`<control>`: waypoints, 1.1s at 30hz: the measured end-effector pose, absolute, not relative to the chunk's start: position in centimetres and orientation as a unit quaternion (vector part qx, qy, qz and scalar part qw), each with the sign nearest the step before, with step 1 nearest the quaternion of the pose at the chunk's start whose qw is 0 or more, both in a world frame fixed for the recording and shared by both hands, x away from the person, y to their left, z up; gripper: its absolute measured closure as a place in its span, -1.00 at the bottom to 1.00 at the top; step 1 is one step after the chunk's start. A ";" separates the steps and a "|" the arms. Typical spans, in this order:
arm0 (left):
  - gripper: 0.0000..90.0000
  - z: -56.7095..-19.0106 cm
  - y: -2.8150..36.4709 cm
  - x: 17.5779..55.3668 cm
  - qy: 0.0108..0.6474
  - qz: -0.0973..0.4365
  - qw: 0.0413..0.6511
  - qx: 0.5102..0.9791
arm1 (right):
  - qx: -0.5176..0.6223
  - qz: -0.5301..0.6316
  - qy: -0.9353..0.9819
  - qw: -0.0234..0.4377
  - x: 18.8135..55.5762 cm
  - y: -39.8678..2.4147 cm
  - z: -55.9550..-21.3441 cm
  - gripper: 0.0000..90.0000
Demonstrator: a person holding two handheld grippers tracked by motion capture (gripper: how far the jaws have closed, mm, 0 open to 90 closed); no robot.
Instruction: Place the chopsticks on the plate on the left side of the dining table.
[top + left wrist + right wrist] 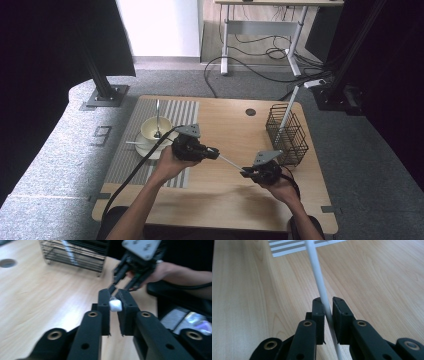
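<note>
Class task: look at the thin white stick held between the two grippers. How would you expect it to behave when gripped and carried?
The white stick spans straight between the left gripper and right gripper without sagging, so it is probably stiff. It looks thin, so likely light. Its smooth, round shaft might slip or twist between the pads, and would probably roll if laid on the table.

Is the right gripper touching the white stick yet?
Touching. In the right gripper view the white stick runs between the jaws of the right gripper, and both pads press against it with no gap on either side.
</note>
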State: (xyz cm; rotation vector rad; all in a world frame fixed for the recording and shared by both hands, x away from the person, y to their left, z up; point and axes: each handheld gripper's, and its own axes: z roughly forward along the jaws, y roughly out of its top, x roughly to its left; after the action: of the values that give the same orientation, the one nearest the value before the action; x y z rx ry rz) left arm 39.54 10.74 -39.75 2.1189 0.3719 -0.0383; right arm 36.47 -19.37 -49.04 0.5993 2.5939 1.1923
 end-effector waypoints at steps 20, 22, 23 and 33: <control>-0.37 -40.4 10.8 41.1 0.241 0.127 0.464 0.843 | 0.190 0.381 0.899 0.098 36.1 -19.4 -48.5 0.89; -0.35 -40.6 10.6 41.2 0.244 0.139 0.459 0.843 | 0.187 0.379 0.901 0.100 36.0 -19.5 -48.4 0.90; -0.36 -40.7 10.5 41.1 0.245 0.155 0.460 0.839 | 0.185 0.377 0.902 0.100 36.0 -19.5 -48.3 0.89; -0.37 -41.5 10.3 41.5 0.251 0.161 0.447 0.844 | 0.183 0.374 0.903 0.106 35.7 -19.7 -47.8 0.89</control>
State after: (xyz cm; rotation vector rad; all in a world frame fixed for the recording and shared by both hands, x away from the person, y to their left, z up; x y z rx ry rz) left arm 41.46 10.34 -41.48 2.0888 0.6210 0.3985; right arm 35.69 -19.75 -47.80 0.5392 2.6608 1.1011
